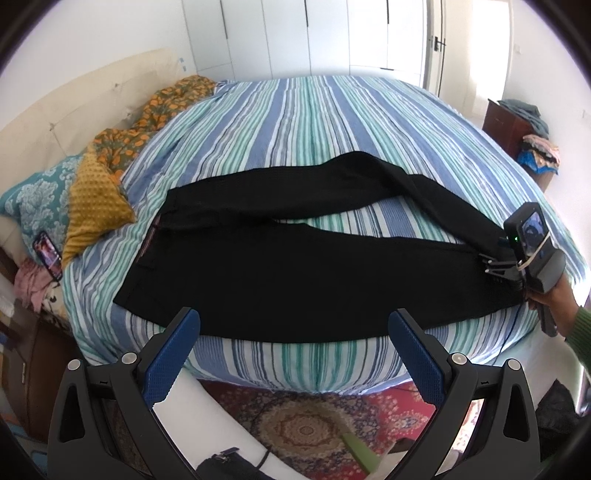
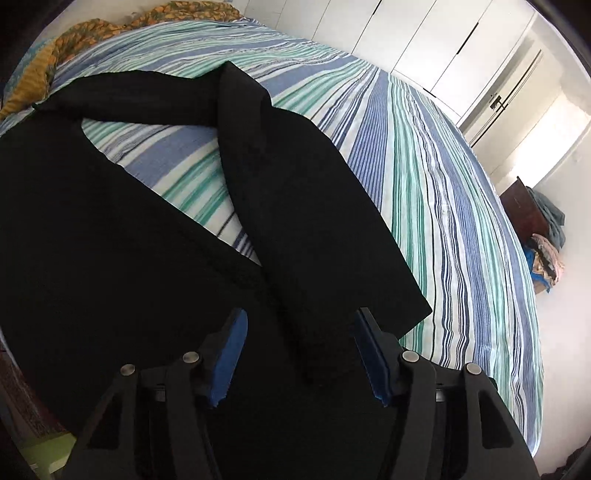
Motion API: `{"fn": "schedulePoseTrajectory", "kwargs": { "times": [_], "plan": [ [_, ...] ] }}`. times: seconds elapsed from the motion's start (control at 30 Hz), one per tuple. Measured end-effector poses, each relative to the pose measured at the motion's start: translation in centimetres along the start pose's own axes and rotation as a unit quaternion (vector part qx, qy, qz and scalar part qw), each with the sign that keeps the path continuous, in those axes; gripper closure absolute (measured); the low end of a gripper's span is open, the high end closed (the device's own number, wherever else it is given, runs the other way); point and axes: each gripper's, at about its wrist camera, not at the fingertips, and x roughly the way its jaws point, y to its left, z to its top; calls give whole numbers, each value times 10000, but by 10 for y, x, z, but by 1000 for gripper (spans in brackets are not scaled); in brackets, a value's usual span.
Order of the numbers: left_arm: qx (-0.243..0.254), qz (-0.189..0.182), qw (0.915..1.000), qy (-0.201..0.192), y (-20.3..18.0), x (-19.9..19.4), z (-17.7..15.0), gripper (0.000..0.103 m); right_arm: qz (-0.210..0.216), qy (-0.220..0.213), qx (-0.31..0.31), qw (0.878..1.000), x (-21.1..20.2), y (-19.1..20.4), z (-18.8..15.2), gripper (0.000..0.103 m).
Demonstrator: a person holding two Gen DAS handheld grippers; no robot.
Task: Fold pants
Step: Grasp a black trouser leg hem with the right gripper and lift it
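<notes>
A pair of black pants (image 1: 280, 273) lies spread across a bed, near the edge closest to the left wrist camera. The waistband (image 1: 147, 247) is at the left end, toward the pillows. One leg runs flat along the near edge of the bed. The other leg (image 1: 332, 181) angles away toward the middle of the bed, then bends back so its lower part crosses down to meet the first leg at the right end, leaving a triangle of bedsheet showing between them.

In the right wrist view, the bent leg (image 2: 306, 206) ends in a hem lying just ahead of the right gripper (image 2: 299, 354). Its blue-padded fingers are spread apart over the overlapping leg ends, with black fabric between and beneath them; whether they touch the cloth cannot be told. Seen from the left camera, this right gripper (image 1: 496, 264) sits at the leg ends, held by a hand (image 1: 550, 295) in a green sleeve.

The left gripper (image 1: 293, 354) hovers off the near edge of the bed, fingers released and wide apart, holding nothing.

The bedsheet (image 1: 332, 110) is striped blue, green and white. A mustard blanket (image 1: 96, 199) and a teal patterned pillow (image 1: 33, 192) lie at the left end, with a phone (image 1: 48, 254) beside them. A red patterned rug (image 1: 306, 424) covers the floor below. White wardrobe doors (image 1: 314, 33) stand behind the bed.
</notes>
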Motion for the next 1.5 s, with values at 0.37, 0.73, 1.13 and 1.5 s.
{"fn": "schedulePoseTrajectory", "kwargs": {
  "times": [0.37,0.73,1.13,1.5],
  "plan": [
    [245,21,9992,331,-16,38,9,1,3,-250,379,9990,-21,-46,43,99],
    [414,-157,9986,303,-41,63,35,1,-940,-267,2577,9613,45,-295,180,22],
    [409,-186,9928,1109,-51,111,28,1,1870,133,5503,8136,176,-302,40,42],
    [348,2,9912,1273,-33,147,29,1,774,299,4593,8844,172,-285,60,87]
  ]
}}
